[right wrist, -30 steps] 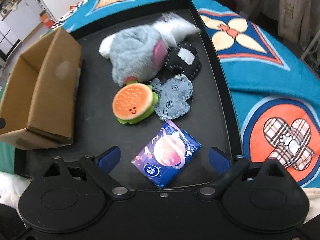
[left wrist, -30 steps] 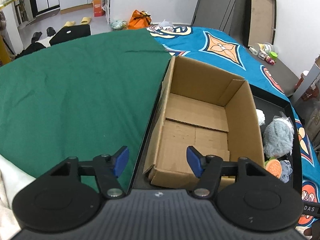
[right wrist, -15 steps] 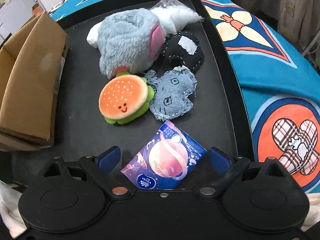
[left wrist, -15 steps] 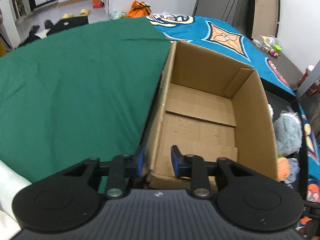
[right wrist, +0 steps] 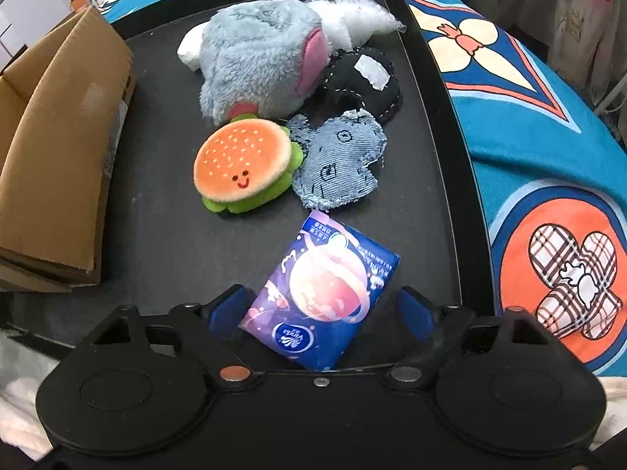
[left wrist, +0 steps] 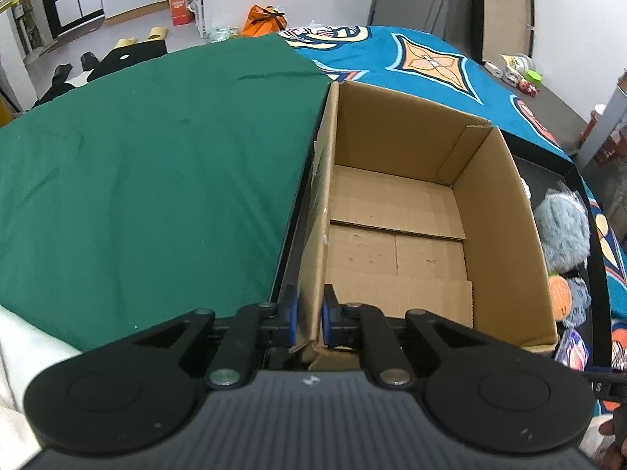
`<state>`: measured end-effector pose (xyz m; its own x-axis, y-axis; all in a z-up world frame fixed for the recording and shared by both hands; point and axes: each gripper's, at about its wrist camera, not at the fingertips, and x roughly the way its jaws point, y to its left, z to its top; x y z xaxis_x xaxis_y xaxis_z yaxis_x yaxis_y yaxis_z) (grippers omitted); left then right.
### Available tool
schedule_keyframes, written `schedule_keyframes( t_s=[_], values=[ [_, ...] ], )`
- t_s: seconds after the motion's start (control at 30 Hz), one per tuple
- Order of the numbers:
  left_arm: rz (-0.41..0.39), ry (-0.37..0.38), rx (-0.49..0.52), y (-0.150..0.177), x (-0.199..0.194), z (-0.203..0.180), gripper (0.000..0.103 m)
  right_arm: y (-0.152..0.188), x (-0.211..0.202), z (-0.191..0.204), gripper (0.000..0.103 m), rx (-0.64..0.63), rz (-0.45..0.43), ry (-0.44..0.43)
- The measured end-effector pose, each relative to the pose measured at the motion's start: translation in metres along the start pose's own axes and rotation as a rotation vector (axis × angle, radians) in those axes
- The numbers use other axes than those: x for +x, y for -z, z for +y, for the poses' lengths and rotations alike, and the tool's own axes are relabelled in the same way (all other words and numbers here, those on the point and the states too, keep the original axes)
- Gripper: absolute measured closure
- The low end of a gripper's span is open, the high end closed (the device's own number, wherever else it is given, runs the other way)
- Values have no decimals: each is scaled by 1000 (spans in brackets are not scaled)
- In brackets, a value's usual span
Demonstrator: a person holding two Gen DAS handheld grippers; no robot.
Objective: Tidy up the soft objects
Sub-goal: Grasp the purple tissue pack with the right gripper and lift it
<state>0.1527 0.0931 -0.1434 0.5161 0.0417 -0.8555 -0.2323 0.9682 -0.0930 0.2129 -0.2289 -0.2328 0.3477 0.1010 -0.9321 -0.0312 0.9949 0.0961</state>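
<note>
Two tools are working over one black tray [right wrist: 443, 125] that is lying on a table covered with a green cloth [left wrist: 149, 180] and a blue patterned cloth [right wrist: 521, 149]. Leftmost, the left tool [left wrist: 309, 315] is clenching the near left wall of an open cardboard box [left wrist: 395, 211], one blue pad sitting outside the wall and one inside, both pressing on the cardboard; the box is standing empty at the left end of the tray, beside the green cloth. To the right of the box, soft items are lying loose on the tray floor: a grey plush toy [right wrist: 258, 58] with a white stuffed bag [right wrist: 352, 17] touching it at the far end, a burger plush [right wrist: 245, 166] just in front of the grey toy, a denim patch toy [right wrist: 339, 162] touching the burger's right side, and a black stitched pouch [right wrist: 364, 82] lying behind the denim one. Nearest the camera, a purple tissue pack [right wrist: 321, 290] is lying flat and skewed between the fingers of the right tool [right wrist: 321, 311], whose jaws have just been closing in but are standing apart from the pack on both sides, not gripping it.
</note>
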Motion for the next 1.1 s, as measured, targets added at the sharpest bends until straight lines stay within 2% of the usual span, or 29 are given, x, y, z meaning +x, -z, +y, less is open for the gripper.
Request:
schedule_keyframes(
  t_s=[0.17, 0.33, 0.7, 1.1],
  values=[
    [8, 10, 13, 10, -7, 0, 92, 4, -6, -1, 44, 1, -6, -3],
    [21, 8, 5, 15, -10, 1, 92, 4, -10, -5, 47, 19, -16, -38],
    [12, -44, 26, 20, -15, -4, 92, 5, -39, -1, 48, 0, -123, -140],
    [22, -73, 18, 21, -11, -7, 89, -6, -68, 20, 48, -73, -206, -150]
  ],
)
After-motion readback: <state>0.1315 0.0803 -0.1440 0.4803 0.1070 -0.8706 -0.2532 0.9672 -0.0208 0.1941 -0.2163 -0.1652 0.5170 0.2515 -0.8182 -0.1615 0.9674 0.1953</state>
